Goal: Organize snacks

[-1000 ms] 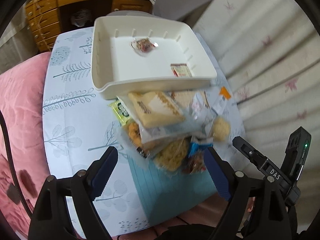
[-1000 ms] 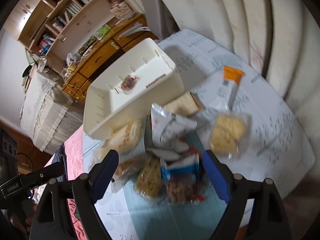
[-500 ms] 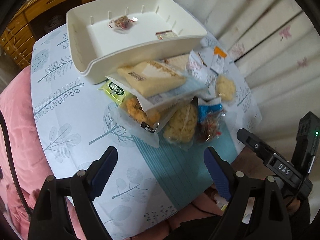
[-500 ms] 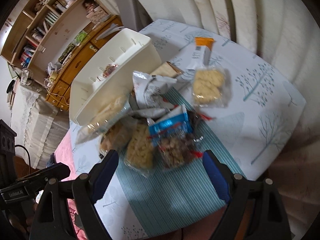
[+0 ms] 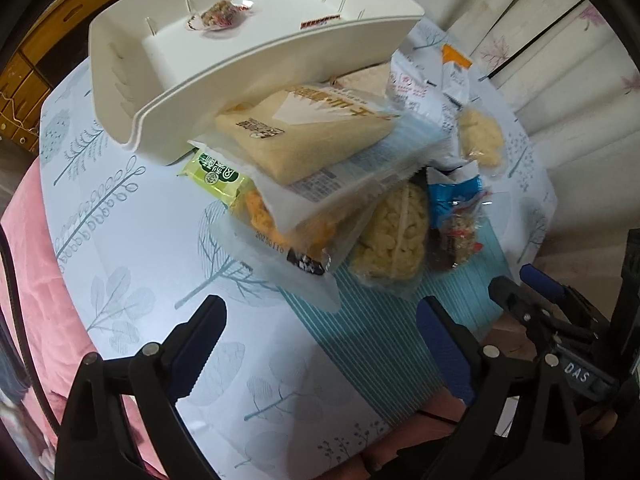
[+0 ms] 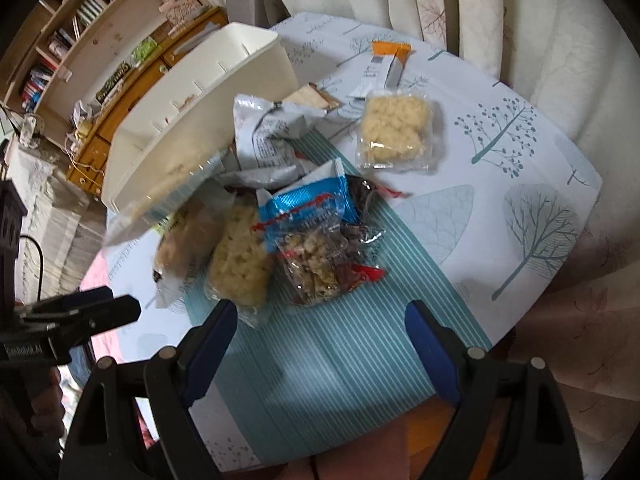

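A pile of snack packets lies on the table in front of a white tray [image 5: 120, 56], also seen in the right wrist view [image 6: 192, 136]. The tray holds a small wrapped snack [image 5: 218, 18] and a flat packet [image 5: 320, 22]. The pile has a tan packet [image 5: 304, 132], a green bar [image 5: 214, 174], a pale puffed-snack bag [image 5: 394, 236], a blue nut bag [image 6: 312, 240] and a rice cake pack [image 6: 394, 130]. My left gripper [image 5: 320, 340] is open and empty, short of the pile. My right gripper [image 6: 320, 344] is open and empty too.
An orange-ended bar [image 6: 386, 62] lies at the table's far side. A teal striped mat [image 6: 340, 344] covers the near middle. Wooden drawers [image 5: 48, 32] and bookshelves [image 6: 80, 40] stand behind. White curtains [image 6: 500, 8] hang on the right. A pink cushion [image 5: 28, 280] lies at the left.
Both grippers have drawn back and dropped lower, so the pile and tray now sit nearer and larger in view. Both stay open and empty.
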Demonstrator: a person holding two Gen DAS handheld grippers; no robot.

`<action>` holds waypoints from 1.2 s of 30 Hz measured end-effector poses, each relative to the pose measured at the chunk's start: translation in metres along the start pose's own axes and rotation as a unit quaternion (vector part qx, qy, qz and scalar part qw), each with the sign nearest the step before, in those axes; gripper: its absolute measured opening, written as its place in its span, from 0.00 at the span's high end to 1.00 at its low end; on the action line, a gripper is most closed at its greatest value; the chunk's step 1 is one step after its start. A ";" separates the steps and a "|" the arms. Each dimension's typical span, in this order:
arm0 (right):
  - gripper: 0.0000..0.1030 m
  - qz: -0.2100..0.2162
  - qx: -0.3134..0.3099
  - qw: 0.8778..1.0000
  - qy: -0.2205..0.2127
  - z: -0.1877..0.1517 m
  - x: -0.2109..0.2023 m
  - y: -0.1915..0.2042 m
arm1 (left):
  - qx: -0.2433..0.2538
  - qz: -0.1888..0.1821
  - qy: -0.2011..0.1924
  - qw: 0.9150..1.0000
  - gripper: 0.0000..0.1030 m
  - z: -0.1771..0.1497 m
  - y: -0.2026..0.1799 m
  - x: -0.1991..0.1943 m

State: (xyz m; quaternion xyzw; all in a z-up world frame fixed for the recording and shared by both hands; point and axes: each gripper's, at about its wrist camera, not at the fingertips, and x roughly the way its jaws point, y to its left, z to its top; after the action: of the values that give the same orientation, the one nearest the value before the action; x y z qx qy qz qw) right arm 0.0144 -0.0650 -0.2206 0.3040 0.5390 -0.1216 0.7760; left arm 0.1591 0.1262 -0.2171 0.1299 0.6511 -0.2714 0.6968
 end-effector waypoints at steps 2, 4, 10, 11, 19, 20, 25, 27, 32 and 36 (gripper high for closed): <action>0.16 -0.003 -0.002 1.000 0.010 0.001 0.007 0.000 | 0.002 0.007 0.007 1.000 0.07 0.006 0.000 0.007; 0.16 -0.004 -0.005 1.000 0.022 0.003 0.012 0.000 | 0.005 0.011 0.013 1.000 0.07 0.012 0.000 0.015; 0.16 -0.012 -0.020 0.998 0.052 0.012 0.032 0.002 | 0.012 0.029 0.022 0.999 0.07 0.028 0.000 0.032; 0.17 -0.011 -0.024 0.998 0.055 0.013 0.034 0.003 | 0.014 0.034 0.023 0.999 0.07 0.031 -0.001 0.034; 0.27 -0.010 -0.049 0.995 0.091 0.025 0.052 0.009 | 0.009 0.043 0.029 0.999 0.07 0.048 0.000 0.053; 0.28 -0.009 -0.052 0.994 0.096 0.025 0.055 0.010 | 0.008 0.044 0.029 0.999 0.07 0.050 -0.002 0.055; 0.34 -0.008 -0.068 0.992 0.110 0.030 0.062 0.012 | 0.003 0.054 0.020 0.998 0.06 0.063 -0.001 0.062; 0.40 -0.005 -0.072 0.991 0.115 0.036 0.066 0.013 | 0.000 0.057 0.021 0.998 0.04 0.068 0.000 0.065; 0.49 -0.003 -0.093 0.987 0.127 0.038 0.071 0.019 | 0.001 0.063 0.020 0.998 0.01 0.075 -0.002 0.072; 0.55 0.005 -0.104 0.985 0.135 0.040 0.075 0.024 | 0.002 0.062 0.012 0.998 0.00 0.082 -0.005 0.081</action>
State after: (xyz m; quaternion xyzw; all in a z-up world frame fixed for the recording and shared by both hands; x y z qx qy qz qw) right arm 0.0864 -0.0594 -0.2713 0.2379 0.6468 -0.0191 0.7243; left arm 0.2253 0.0616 -0.2858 0.1745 0.6494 -0.2275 0.7043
